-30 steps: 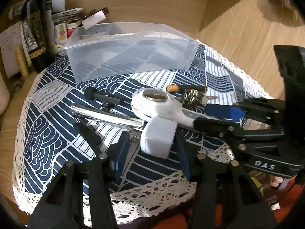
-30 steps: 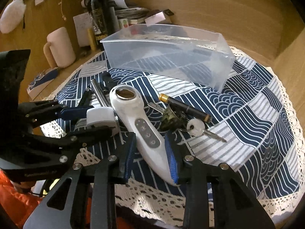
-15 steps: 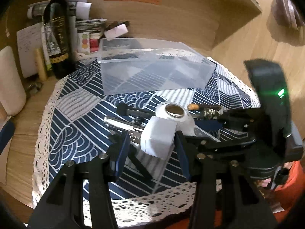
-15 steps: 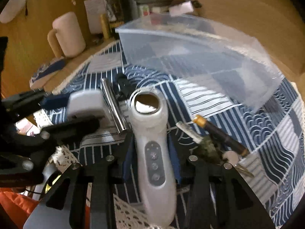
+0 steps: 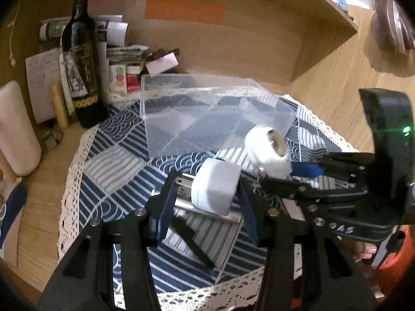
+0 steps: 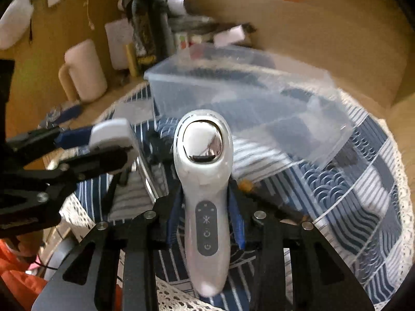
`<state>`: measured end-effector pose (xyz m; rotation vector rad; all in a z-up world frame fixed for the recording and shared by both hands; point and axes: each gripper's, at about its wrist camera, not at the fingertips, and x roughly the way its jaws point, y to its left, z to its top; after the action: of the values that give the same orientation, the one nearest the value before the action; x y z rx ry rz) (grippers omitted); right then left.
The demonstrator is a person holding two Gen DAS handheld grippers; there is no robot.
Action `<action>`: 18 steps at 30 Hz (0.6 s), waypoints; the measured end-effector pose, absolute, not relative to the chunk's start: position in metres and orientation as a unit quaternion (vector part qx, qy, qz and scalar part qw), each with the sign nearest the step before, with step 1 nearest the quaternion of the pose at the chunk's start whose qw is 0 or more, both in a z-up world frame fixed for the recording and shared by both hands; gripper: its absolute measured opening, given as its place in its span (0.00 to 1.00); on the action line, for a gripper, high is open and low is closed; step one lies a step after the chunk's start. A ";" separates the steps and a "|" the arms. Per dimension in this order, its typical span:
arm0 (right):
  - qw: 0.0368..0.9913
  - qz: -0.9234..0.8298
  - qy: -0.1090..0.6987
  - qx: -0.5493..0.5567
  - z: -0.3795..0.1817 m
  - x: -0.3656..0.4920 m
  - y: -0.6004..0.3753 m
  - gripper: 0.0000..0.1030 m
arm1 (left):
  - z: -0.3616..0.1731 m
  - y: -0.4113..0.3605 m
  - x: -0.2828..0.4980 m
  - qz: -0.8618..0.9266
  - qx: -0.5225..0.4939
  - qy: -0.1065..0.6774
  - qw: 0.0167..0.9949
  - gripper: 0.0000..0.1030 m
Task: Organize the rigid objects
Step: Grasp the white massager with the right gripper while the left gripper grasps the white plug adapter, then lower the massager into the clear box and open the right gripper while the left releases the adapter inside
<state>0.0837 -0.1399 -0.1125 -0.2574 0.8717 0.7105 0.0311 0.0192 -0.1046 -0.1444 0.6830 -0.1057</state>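
My left gripper [image 5: 205,194] is shut on a white plug adapter [image 5: 215,188] with metal prongs and holds it above the cloth. My right gripper [image 6: 205,207] is shut on a white handheld device [image 6: 203,181] with a shiny metal head and grey button panel, lifted off the table. The device also shows in the left wrist view [image 5: 268,146], and the adapter in the right wrist view [image 6: 110,134]. A clear plastic bin [image 5: 207,116] stands behind, also seen in the right wrist view [image 6: 246,103]. A silver metal bar [image 5: 207,211] lies under the adapter.
A blue patterned cloth with lace edge [image 5: 109,171] covers the round table. A dark wine bottle [image 5: 83,59], papers and small boxes stand at the back left. A pale pink mug [image 6: 83,71] stands left. A brown-tipped pen [image 6: 246,185] lies on the cloth.
Both grippers have lifted their objects off the cloth and moved toward the clear bin. The white device now stands raised in the right gripper; the adapter is higher in the left.
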 end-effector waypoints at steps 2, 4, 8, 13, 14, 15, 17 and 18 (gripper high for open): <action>0.849 0.331 0.395 -0.116 -0.098 0.087 -0.146 0.30 | -0.097 0.020 0.036 -0.052 -0.072 0.329 0.940 0.46; 0.860 0.324 0.379 -0.108 -0.085 0.091 -0.151 0.30 | -0.091 0.021 0.041 -0.054 -0.076 0.322 0.942 0.46; 0.880 0.314 0.345 -0.089 -0.057 0.102 -0.162 0.30 | -0.081 0.022 0.056 -0.060 -0.071 0.325 0.941 0.46; 0.900 0.297 0.309 -0.073 -0.026 0.122 -0.171 0.30 | -0.072 0.025 0.080 -0.049 -0.068 0.320 0.944 0.46; 0.905 0.292 0.302 -0.073 -0.021 0.127 -0.172 0.30 | -0.070 0.027 0.085 -0.047 -0.069 0.319 0.944 0.46; 0.908 0.286 0.295 -0.074 -0.016 0.133 -0.172 0.30 | -0.068 0.030 0.090 -0.044 -0.070 0.319 0.944 0.46; 0.911 0.281 0.291 -0.077 -0.012 0.143 -0.170 0.30 | -0.065 0.034 0.101 -0.038 -0.069 0.320 0.944 0.46; 0.912 0.277 0.291 -0.080 -0.012 0.149 -0.169 0.30 | -0.065 0.036 0.108 -0.032 -0.068 0.322 0.944 0.46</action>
<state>0.1487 -0.1689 -0.0119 -0.1649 0.6004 0.5710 0.1083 0.0363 -0.0648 -0.1391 0.6560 -0.0660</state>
